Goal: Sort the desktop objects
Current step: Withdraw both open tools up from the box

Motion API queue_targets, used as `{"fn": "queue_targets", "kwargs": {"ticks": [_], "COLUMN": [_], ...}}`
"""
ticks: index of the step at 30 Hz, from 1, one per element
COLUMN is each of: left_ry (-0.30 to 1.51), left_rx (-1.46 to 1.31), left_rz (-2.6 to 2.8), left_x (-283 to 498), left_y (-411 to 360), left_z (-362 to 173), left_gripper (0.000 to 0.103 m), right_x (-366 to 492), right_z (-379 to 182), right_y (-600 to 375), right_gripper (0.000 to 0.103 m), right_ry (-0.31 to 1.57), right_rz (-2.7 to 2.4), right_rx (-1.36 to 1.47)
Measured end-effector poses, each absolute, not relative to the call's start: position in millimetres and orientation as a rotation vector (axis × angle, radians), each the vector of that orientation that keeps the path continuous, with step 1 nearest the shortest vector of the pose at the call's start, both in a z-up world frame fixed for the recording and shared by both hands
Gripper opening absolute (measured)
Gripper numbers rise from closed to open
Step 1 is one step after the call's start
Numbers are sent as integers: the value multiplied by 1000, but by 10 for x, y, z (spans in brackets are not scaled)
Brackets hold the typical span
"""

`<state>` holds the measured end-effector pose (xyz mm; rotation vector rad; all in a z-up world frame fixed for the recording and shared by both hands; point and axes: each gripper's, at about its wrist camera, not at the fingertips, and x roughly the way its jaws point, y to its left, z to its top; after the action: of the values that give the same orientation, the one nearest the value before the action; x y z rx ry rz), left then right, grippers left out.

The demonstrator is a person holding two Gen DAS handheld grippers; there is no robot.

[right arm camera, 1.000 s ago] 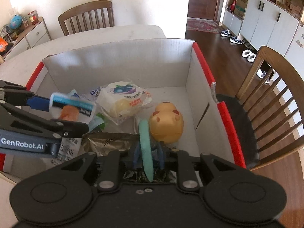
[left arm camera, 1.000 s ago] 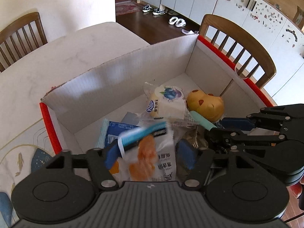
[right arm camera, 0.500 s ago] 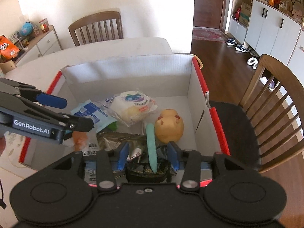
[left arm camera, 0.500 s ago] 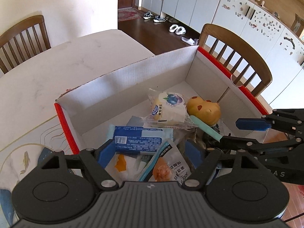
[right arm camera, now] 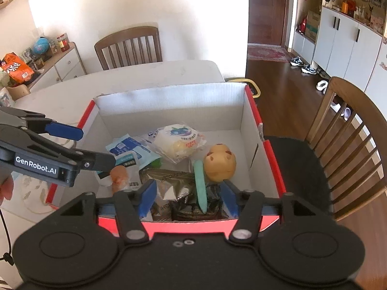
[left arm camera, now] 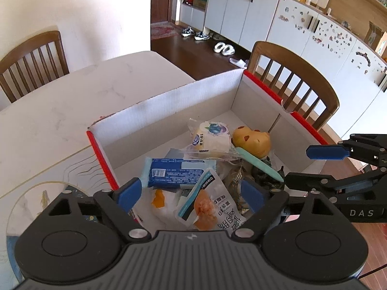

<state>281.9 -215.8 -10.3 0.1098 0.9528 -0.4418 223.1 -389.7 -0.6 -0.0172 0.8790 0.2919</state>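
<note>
A red-edged cardboard box (left arm camera: 169, 101) (right arm camera: 169, 101) on the table holds the sorted things: a blueberry bread pack (left arm camera: 211, 137) (right arm camera: 180, 140), a yellow toy (left arm camera: 251, 141) (right arm camera: 219, 163), a mint green stick (left arm camera: 258, 164) (right arm camera: 200, 186), a blue packet (left arm camera: 179, 172) (right arm camera: 125, 147), a white snack pouch with orange pieces (left arm camera: 210, 207) (right arm camera: 121, 176) and dark foil bags (right arm camera: 169, 183). My left gripper (left arm camera: 191, 193) (right arm camera: 94, 147) is open and empty above the box's near left side. My right gripper (right arm camera: 188, 198) (left arm camera: 307, 166) is open and empty above the near edge.
Wooden chairs stand behind the table (right arm camera: 128, 46) and to the right of the box (right arm camera: 350, 140) (left arm camera: 292, 82). The white marble table (left arm camera: 72, 101) stretches to the left. A patterned mat (left arm camera: 29, 193) lies left of the box. A sideboard with clutter (right arm camera: 36, 58) is at far left.
Both grippers opened and let go of the snack pouch and the green stick, which now lie in the box. Both grippers have pulled back and up from the box.
</note>
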Motion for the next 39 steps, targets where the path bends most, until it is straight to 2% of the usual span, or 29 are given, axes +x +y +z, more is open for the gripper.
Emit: {"fn": "queue_targets", "kwargs": {"ticks": [4,5,6,10,39], "left_ry": [935,928,922,895,806], "left_rx": [98,95,93,99,91], "left_rz": [-438,-437,-433,-432,-466], "left_x": [2726,2701,2679,2565,1721], "left_y": [-2094,-2081,-2066,-2023,-1566], "left_z": [-47,-36,-25,25,156], "left_gripper": [91,95,103,103,103], "right_x": [2156,2136,2122,2050,1379], "right_z": [53,69,86,129,265], "right_y": [-3856,-3851,-3842,-3810,-3430], "right_gripper": [70,73,75,81,83], "right_ry": [850,843,837,816,744], "right_rz": [306,310,315,325,269], "right_rx": [-22,-18,-15,-6,-46]}}
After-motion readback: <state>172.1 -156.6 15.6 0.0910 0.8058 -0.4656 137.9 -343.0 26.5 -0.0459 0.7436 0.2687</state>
